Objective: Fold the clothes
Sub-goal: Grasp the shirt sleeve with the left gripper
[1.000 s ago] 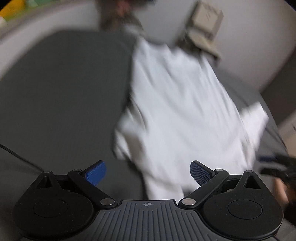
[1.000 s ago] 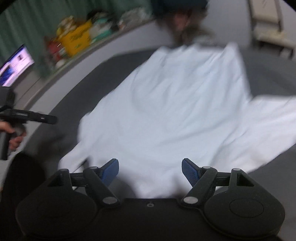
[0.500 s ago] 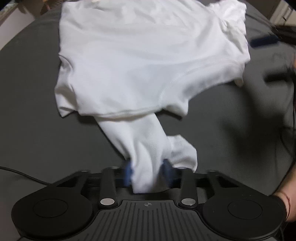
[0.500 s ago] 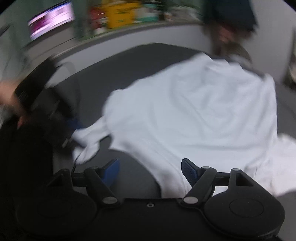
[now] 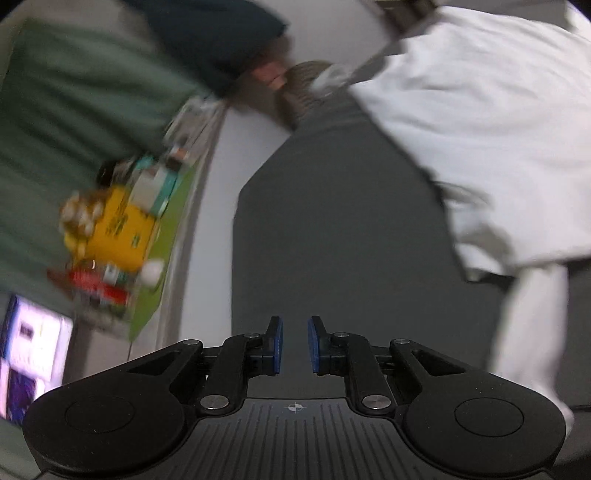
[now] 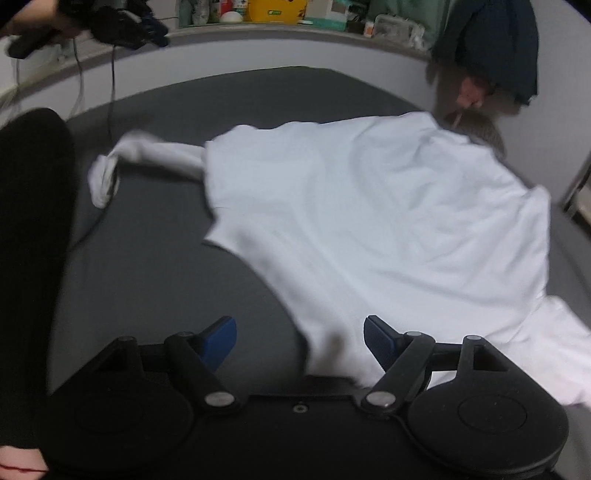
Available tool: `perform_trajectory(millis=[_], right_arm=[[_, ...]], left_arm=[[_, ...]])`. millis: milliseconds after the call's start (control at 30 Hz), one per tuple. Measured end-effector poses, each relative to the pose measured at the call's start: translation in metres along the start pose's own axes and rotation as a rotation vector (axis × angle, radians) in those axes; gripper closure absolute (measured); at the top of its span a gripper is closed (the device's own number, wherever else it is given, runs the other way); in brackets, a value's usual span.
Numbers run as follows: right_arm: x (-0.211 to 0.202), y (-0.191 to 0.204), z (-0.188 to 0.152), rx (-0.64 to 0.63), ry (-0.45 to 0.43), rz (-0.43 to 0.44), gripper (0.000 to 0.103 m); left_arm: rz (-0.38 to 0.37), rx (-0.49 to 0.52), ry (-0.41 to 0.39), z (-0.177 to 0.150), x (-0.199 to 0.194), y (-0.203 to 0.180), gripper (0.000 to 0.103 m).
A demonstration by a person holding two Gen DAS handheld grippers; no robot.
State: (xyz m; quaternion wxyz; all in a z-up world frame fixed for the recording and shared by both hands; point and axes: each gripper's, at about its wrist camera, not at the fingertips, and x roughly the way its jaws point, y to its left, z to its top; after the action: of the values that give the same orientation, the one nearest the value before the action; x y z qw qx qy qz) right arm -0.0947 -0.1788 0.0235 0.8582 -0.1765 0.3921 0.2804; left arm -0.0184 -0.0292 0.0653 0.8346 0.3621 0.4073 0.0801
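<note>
White shirt [image 6: 369, 221] spread on dark tabletop [image 6: 166, 266].
Right tool [image 6: 300, 339], jaws wide, straddles its near hem; left tool [image 5: 294, 345], nearly closed and empty, sits far left.

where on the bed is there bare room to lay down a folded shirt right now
Bare dark bed cover lies between the white shirt and the right gripper, running up past the stretched sleeve to the pale wall. A thin cable crosses that far strip. The shirt fills the right side, and the ledge clutter is crowded.
</note>
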Motion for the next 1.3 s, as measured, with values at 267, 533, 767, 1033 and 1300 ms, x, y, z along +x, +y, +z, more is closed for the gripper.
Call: perform_trajectory(millis=[267,533,767,1033,1300], right_arm=[[-0.016,0.003,-0.006,-0.013,-0.031,0.05,0.026],[-0.017,-0.002,-0.006,0.023,-0.033,0.045,0.026],[-0.016,0.0,-0.006,0.007,-0.03,0.053,0.026],[-0.012,-0.001,-0.005,0.013,-0.022,0.048,0.026],[0.0,-0.01,-0.002,0.052,-0.025,-0.08,0.021]], left_arm=[[-0.673,-0.308,0.147,-0.01,0.036,0.011,0.084],[-0.749,-0.125,0.223,-0.016,0.05,-0.035,0.027],[-0.755,-0.175,0.148,-0.011,0.051,-0.041,0.005],[-0.682,0.02,0.279,-0.016,0.065,-0.082,0.092],[0.014,-0.162,-0.167,0.005,0.02,-0.015,0.092]])
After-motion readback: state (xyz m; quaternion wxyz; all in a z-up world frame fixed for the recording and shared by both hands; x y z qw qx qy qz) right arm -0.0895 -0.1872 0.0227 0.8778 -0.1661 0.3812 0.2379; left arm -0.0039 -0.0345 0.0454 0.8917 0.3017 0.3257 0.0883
